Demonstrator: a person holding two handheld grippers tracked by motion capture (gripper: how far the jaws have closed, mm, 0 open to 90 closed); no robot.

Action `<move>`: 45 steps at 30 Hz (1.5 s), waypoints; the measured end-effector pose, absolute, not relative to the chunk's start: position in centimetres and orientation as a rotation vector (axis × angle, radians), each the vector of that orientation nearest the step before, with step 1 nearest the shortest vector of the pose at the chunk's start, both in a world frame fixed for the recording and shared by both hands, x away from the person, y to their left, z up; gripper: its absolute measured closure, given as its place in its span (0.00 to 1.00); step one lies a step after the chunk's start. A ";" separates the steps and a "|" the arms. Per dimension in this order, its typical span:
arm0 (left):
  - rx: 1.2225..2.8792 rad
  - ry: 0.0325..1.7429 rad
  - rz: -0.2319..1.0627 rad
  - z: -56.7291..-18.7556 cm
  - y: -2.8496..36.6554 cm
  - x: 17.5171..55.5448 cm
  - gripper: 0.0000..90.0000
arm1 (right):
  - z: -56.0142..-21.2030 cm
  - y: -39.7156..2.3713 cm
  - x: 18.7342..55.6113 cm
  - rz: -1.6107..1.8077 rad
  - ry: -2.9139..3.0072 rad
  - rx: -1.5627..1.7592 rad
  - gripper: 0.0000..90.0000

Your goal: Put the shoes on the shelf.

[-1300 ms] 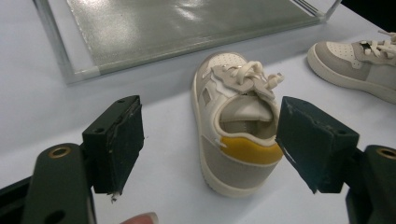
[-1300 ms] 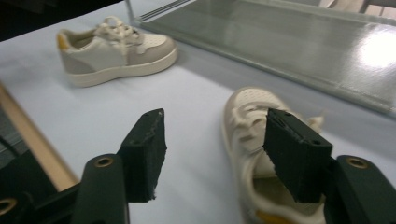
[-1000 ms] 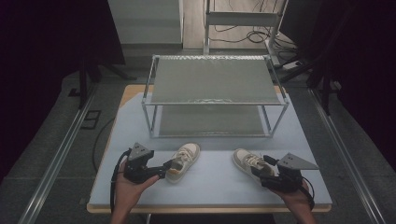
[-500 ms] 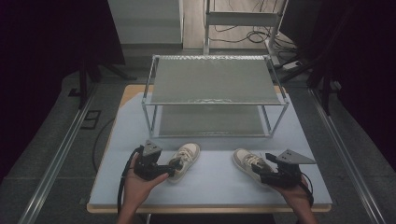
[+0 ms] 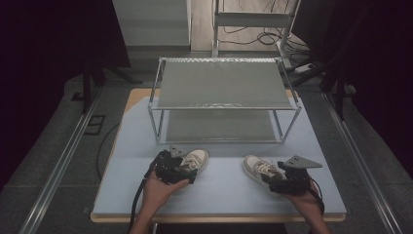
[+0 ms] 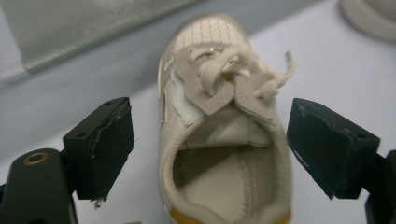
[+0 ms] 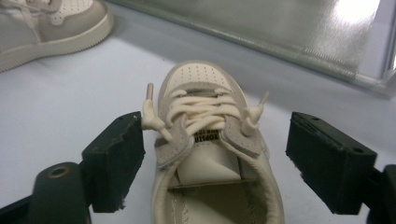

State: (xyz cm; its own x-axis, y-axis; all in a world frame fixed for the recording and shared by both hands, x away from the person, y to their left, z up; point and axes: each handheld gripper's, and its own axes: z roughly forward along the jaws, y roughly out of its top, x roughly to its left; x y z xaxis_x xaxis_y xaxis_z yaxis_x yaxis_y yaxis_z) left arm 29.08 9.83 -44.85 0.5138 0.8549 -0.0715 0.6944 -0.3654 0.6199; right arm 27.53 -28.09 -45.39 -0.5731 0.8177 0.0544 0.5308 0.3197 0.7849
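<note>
Two beige sneakers lie on the table in front of a rack. The left sneaker (image 5: pixel 197 159) (image 6: pixel 210 56) lies with its heel between the jaws of my left gripper (image 5: pixel 187 169) (image 6: pixel 215 147). Those jaws have just been opening and stand apart on either side of the heel without pressing it. The right sneaker (image 5: pixel 257 166) (image 7: pixel 201 79) sits the same way inside my right gripper (image 5: pixel 271 178) (image 7: pixel 222 161). Its jaws have also just been opening and show gaps on both sides. Each gripper view catches the other sneaker in an upper corner (image 6: pixel 369 18) (image 7: pixel 51 23).
A two-level metal rack (image 5: pixel 224 87) with mesh shelves stands just behind the sneakers. The pale blue table top (image 5: pixel 219 195) ends close behind my hands. Dark floor, rails and cables surround the table.
My left hand has slid right and down, from beside the left sneaker to around its heel. The right hand has stayed at the right sneaker.
</note>
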 end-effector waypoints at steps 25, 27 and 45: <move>2.233 1.289 0.275 -47.1 8.9 30.2 0.25 | -48.2 -26.7 29.2 0.992 2.360 1.223 0.24; 2.232 1.287 0.283 -47.1 9.0 30.2 0.27 | -48.2 -26.8 29.2 0.994 2.366 1.229 0.26; 2.192 1.256 0.319 -47.2 9.5 29.7 0.31 | -48.2 -27.2 29.2 1.025 2.375 1.225 0.29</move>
State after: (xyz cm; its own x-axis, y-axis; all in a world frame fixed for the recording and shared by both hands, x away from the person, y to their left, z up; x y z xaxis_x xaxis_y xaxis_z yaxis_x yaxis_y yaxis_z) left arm 29.69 9.45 -47.18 0.5267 0.8463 -0.0795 0.7059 -0.3833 0.5957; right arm 29.23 -27.22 -48.21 -0.6018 0.7955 0.0715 0.5976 0.3891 0.7010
